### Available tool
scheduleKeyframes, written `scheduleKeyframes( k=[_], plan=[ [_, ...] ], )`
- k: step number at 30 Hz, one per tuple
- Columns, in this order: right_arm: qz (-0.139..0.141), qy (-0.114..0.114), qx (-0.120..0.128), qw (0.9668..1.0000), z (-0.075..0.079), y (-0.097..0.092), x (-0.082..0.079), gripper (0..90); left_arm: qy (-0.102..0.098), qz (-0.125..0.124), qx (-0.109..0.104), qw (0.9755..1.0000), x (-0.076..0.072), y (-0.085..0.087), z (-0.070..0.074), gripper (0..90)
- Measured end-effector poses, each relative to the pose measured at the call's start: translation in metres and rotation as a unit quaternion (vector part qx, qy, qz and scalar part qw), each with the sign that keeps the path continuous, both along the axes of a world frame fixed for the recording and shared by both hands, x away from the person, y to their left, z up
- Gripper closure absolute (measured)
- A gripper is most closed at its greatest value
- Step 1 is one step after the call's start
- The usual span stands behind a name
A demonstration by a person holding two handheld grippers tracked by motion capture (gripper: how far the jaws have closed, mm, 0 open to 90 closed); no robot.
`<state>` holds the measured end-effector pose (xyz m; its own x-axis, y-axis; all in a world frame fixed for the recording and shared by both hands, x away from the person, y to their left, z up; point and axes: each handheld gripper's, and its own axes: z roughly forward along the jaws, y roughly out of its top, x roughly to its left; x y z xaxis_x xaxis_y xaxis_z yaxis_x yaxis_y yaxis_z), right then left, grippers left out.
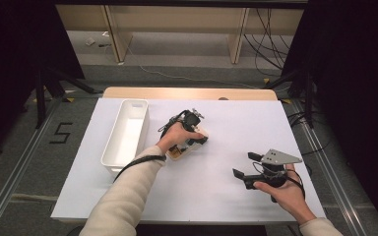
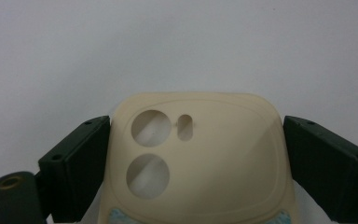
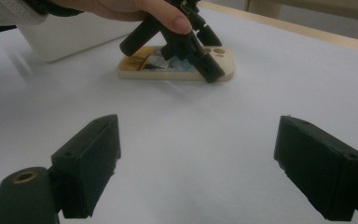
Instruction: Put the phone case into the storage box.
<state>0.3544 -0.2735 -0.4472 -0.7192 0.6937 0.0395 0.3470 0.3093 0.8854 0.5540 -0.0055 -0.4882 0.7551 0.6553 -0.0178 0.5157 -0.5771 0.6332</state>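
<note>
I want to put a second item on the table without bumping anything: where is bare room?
Free: the white table sheet right of the cream phone case, and the near strip between the forearms. Crowded: the left side, where the left gripper straddles the case beside the white rectangular plastic bin. The open right gripper sits near right.

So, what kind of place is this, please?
Probably a lab or recording workspace, not a home. A white-covered table stands on grey floor between dark curtains, loose cables run behind it, and a "5" is marked on the floor. The left tongs straddle a cream phone case.
</note>
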Motion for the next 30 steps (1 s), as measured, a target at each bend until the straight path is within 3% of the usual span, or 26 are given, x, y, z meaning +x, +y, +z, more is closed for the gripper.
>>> scheduleKeyframes(
  k=[18,23,25,27,30],
  plan=[
    [-0.002,0.001,0.002,1.0000,0.000,-0.002,0.000,15.3,0.005,0.014,0.003,0.9999,-0.001,-0.002,0.003,10.8],
    [-0.002,0.002,0.002,1.0000,0.000,-0.001,0.000,15.3,0.006,0.024,-0.018,0.9995,-0.003,-0.002,0.010,10.8],
    [-0.002,0.002,0.002,1.0000,0.000,-0.001,0.000,15.3,-0.006,0.034,-0.020,0.9992,-0.004,-0.002,0.014,10.8],
    [-0.003,0.002,0.001,1.0000,0.000,-0.001,0.000,15.3,-0.007,0.046,-0.040,0.9981,-0.007,-0.002,0.020,10.8],
    [-0.002,0.002,0.001,1.0000,0.000,-0.001,0.000,15.3,-0.011,0.058,-0.053,0.9968,-0.009,-0.002,0.024,10.8]
  ],
)
